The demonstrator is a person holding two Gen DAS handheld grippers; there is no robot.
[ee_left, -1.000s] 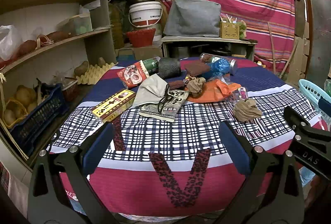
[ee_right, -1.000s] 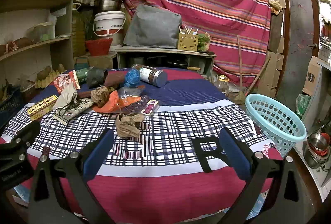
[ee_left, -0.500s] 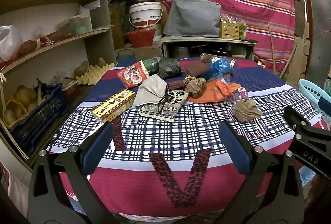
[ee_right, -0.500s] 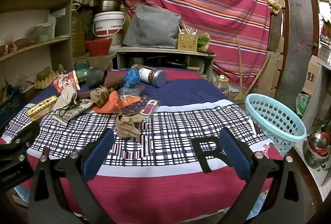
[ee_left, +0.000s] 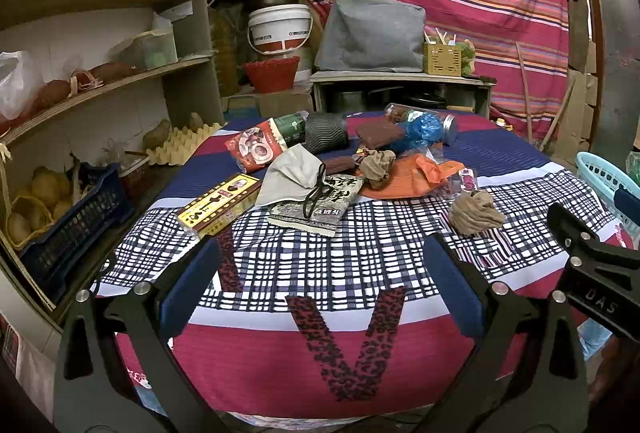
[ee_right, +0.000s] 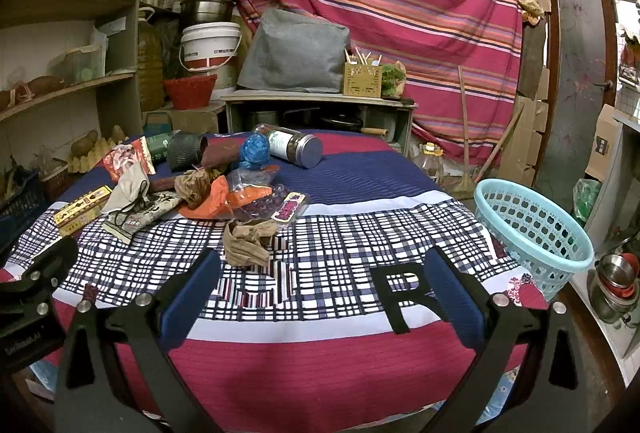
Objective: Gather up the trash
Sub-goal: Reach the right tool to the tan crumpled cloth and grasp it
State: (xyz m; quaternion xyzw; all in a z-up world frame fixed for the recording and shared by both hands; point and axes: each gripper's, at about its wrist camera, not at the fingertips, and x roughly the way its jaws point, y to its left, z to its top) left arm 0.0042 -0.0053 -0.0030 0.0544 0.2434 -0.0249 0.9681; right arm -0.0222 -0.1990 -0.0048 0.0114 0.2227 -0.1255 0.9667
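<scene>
- Several bits of trash lie in a loose heap toward the far left of the table, which is draped in a checked and striped cloth; the nearest piece, a crumpled brown paper wad, sits a little apart from the heap on the checked band, just ahead of the right gripper's left finger.
- The light blue basket stands at the table's right edge, well apart from the heap, and is the likely place for the trash.
- The wad looks light, soft and springy: it should squash under the pads, so a pinch across its bulk from above seems safest.
- The orange plastic wrapper and the clear bag beside it look thin, limp and slippery; a bunched fold would give better purchase than a flat edge.
- The clear jar with a metal lid lies on its side at the far end; it looks rigid, heavier and apt to roll, so a grip across its body is wiser.
- The yellow box looks stiff and light; its narrow sides suit the fingers.
- The right gripper hovers level above the near table edge, wide open and empty.
- The left gripper hovers likewise beside it, fingers spread wide, with nothing between them.
</scene>
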